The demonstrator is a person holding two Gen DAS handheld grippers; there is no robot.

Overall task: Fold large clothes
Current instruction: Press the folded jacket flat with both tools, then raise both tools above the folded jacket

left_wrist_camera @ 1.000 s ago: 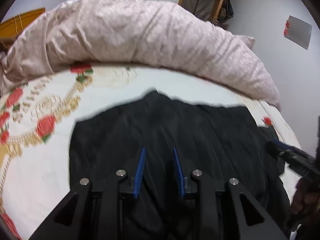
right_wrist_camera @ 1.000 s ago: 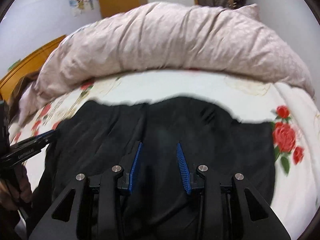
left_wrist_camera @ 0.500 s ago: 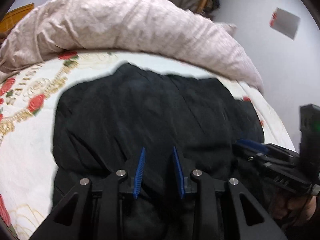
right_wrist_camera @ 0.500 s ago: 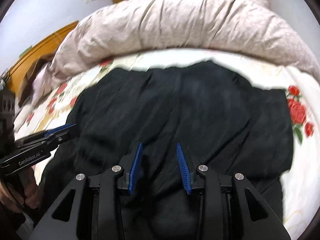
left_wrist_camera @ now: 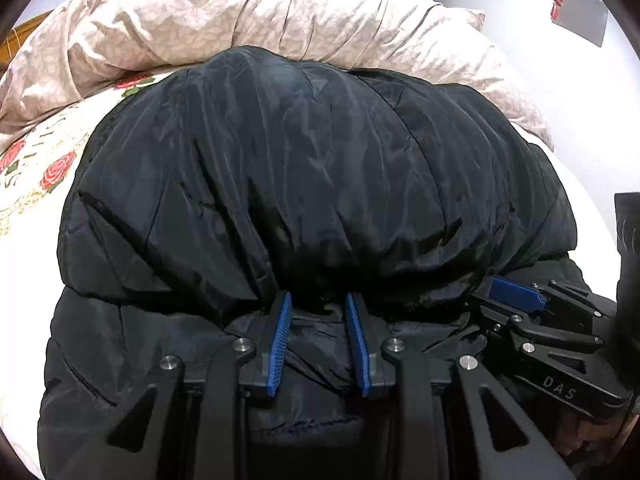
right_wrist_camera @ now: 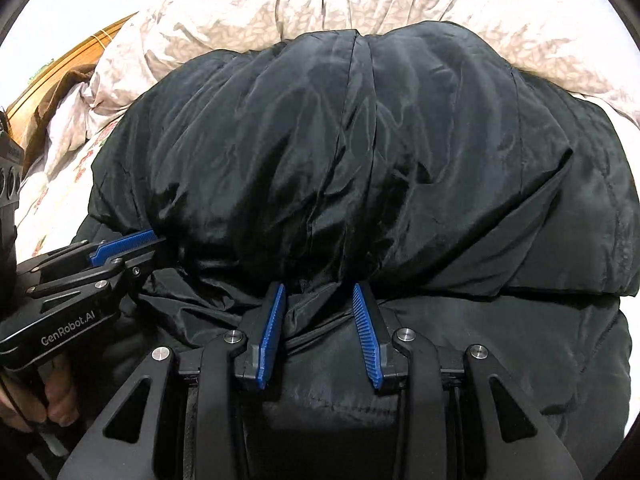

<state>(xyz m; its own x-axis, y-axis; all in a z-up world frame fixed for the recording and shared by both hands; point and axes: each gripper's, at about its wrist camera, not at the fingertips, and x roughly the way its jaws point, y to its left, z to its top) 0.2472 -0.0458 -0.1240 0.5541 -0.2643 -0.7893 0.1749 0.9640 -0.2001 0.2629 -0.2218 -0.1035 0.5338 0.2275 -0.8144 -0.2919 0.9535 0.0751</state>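
Left tongs [left_wrist_camera: 318,322] and right tongs [right_wrist_camera: 318,312], side by side, each apparently pinching a bunched edge of the black padded jacket [left_wrist_camera: 320,168]. Folding over, mid-step: jacket doubled on the rose-print bed [left_wrist_camera: 36,184] below the duvet [left_wrist_camera: 248,12]. Next: lower, release, smooth flat.

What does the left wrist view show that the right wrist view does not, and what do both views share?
Only the left wrist view shows red roses printed on the sheet, and a grey panel on the wall. Only the right wrist view shows a wooden headboard and fingers gripping the left gripper's handle. Both show the black jacket, the pale quilt behind it, and fabric between the blue pads of the right gripper.
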